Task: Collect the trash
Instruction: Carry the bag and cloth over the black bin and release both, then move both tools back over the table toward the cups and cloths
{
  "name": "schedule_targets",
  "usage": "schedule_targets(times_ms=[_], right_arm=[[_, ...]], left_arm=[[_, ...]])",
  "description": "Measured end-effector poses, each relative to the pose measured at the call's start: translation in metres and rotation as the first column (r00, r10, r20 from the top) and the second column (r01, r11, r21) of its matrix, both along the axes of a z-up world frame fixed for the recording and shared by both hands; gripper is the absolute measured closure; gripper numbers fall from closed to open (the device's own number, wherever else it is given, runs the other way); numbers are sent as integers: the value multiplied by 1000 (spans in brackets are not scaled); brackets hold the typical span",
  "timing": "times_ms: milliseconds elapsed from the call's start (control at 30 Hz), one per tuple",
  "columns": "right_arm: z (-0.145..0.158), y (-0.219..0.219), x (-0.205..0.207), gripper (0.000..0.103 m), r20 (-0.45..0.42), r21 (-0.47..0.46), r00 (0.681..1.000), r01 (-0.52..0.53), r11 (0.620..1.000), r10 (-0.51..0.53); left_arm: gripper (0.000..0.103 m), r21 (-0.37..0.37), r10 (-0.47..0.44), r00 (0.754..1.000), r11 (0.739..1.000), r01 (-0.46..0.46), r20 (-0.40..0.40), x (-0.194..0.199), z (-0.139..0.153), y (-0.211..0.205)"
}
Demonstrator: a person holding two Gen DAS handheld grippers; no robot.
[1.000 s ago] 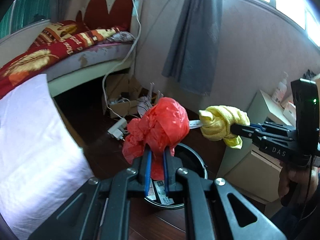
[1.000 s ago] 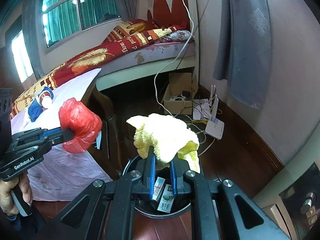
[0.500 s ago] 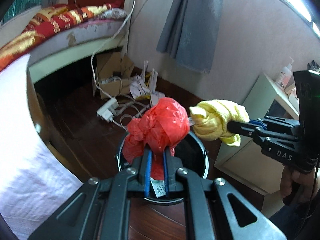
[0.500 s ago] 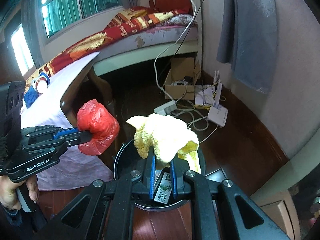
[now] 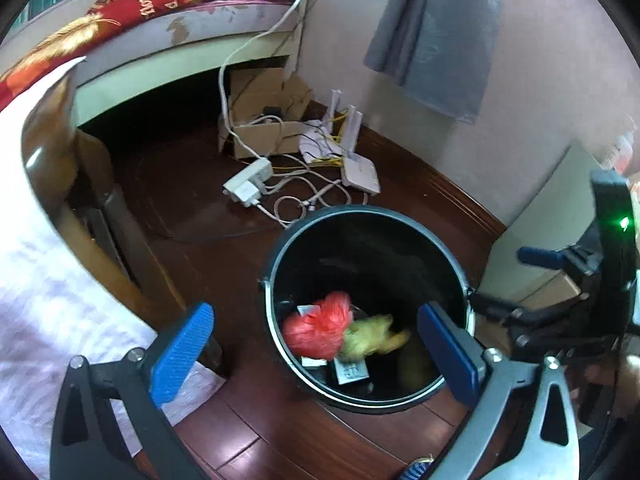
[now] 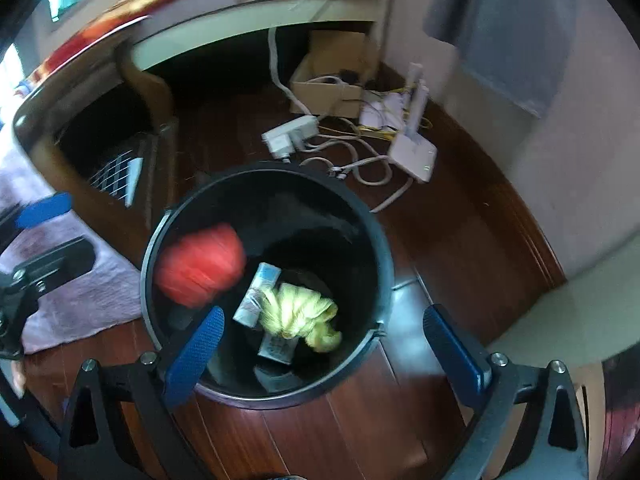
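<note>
Dark red floorboards run under a black bin that stands between a white-draped table and a pale cabinet, with a power strip, a router and a cardboard box tangled in cables on the far side of the bin, toward the bed.

Half a second ago each tool still pinched its load above the bin; now both have let go. The left gripper stands with its blue pads wide apart and nothing between them, and the right gripper is spread just as wide and bare. The red plastic bag appears motion-blurred inside the bin's rim on the table side, apparently still falling or settling, while the yellow cloth lies lower, on top of small cartons at the bottom. In the left view the two sit touching, deep in the bin.

Judging by this, both pieces are collected and this drop is finished. Any further trash would have to be sought away from the bin, since none shows on the floor around it.
</note>
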State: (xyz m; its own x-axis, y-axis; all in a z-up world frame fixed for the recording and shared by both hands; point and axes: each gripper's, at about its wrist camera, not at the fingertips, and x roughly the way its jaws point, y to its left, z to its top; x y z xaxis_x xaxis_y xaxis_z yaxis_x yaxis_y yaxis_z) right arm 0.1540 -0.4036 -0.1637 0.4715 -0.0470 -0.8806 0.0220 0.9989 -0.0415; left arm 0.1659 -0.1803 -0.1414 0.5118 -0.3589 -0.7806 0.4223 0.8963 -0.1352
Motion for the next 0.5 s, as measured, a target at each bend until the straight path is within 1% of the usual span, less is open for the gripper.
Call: schedule_targets(times_ms=[167,500], right_arm=[[11,-2,-2,0,24,8,999,29,1000,-30],[36,12,-6,0,76,9,997,7,1000,-8]], left_arm=[[1,15,19,999,1000,-20,28,-4,5,5],[1,16,42,996,999,-44,73,-7,26,15]])
